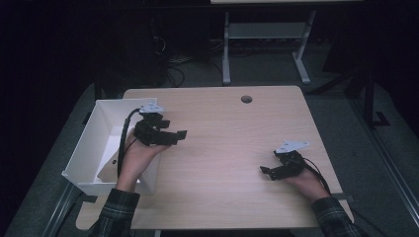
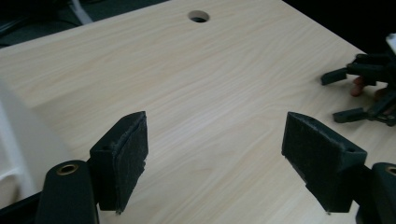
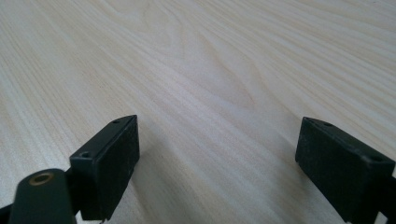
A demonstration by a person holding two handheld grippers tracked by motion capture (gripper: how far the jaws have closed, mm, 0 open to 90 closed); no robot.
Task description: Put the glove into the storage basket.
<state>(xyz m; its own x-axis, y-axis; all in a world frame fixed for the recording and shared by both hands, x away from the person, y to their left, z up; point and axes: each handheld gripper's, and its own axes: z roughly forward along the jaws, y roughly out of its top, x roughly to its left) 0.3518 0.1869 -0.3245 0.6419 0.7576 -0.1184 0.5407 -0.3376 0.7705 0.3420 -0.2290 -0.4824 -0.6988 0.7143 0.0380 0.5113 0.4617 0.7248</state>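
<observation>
Left gripper (image 1: pixel 179 134) sits just past the right wall of the white bin (image 1: pixel 86 148), which stands at the left edge of the tabletop (image 1: pixel 227 148). Jaws spread wide, nothing between them; its own view shows bare wood between the pads (image 2: pixel 126 156). It points across the tabletop, away from the bin. My read: it has nothing more to do at the bin and is heading for the open middle.

Bin interior looks pale, with perhaps a flat sheet or flap at the near corner; too dim to tell.

Right gripper (image 1: pixel 269 170) rests low near the right front of the tabletop, well apart from the bin. Jaws also spread, empty, bare wood grain between them. Likely parked there so as not to cross the left hand's path.

Cable hole (image 1: pixel 246 99) at the far middle, unused.
</observation>
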